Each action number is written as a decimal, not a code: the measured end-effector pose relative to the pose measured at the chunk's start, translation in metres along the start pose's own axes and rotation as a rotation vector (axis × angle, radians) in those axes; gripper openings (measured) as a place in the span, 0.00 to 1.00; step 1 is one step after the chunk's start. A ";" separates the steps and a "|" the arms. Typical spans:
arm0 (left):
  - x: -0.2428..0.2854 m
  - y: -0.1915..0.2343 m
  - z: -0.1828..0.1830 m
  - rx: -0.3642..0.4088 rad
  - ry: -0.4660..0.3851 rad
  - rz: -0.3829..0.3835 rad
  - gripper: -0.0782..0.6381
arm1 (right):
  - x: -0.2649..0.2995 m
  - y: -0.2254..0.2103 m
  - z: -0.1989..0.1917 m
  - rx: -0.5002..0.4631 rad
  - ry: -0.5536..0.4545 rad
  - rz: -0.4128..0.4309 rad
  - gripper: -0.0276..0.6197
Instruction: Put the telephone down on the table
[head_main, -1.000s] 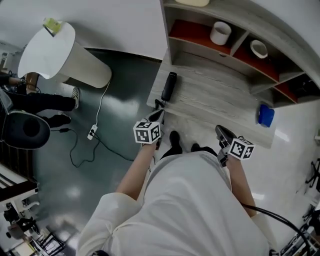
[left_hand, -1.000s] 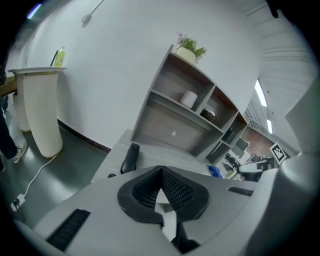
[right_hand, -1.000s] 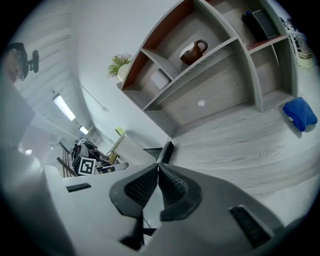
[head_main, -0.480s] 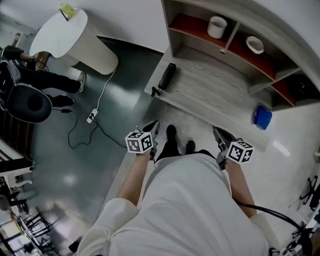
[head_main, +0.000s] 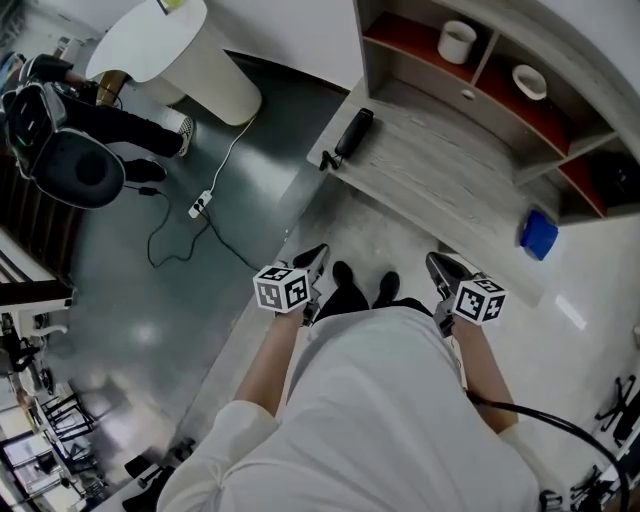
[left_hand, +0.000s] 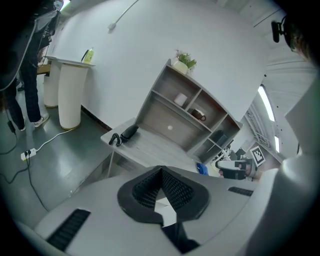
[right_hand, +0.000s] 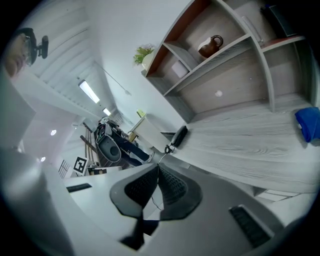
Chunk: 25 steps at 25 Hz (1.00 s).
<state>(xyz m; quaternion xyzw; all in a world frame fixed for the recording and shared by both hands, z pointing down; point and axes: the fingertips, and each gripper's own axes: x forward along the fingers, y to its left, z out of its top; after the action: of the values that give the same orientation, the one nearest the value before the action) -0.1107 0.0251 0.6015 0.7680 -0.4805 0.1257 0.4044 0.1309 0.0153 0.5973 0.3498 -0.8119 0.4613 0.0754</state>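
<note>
The black telephone handset (head_main: 353, 135) lies flat at the left end of the grey wooden table (head_main: 440, 180), its coiled cord hanging at the edge. It also shows in the left gripper view (left_hand: 129, 133) and the right gripper view (right_hand: 179, 136). My left gripper (head_main: 316, 256) is held low by the person's body, well short of the table, shut and empty (left_hand: 161, 170). My right gripper (head_main: 438, 263) hangs level with it on the other side, also shut with nothing in it (right_hand: 158, 167).
Shelves behind the table hold a white cup (head_main: 457, 42) and a bowl (head_main: 529, 82). A blue object (head_main: 538, 235) lies at the table's right end. A white pedestal table (head_main: 165, 40), a seated person (head_main: 60, 150) and a floor cable with power strip (head_main: 200, 205) are at left.
Both grippers have drawn back from the table toward the person's body; the left one was near the handset's cord a second ago. The handset stays on the table.
</note>
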 end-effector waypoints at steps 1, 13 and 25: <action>-0.003 0.000 -0.001 0.003 0.001 -0.002 0.12 | 0.001 0.002 0.001 -0.004 -0.006 0.001 0.07; -0.015 0.003 0.005 0.046 0.026 -0.044 0.12 | 0.002 0.028 0.025 -0.019 -0.121 -0.025 0.07; -0.022 0.022 0.011 0.060 0.038 -0.048 0.12 | 0.010 0.043 0.040 -0.012 -0.192 -0.040 0.07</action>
<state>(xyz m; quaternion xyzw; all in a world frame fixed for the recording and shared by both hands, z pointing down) -0.1425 0.0261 0.5932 0.7886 -0.4501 0.1447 0.3930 0.1044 -0.0072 0.5496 0.4078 -0.8112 0.4191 0.0087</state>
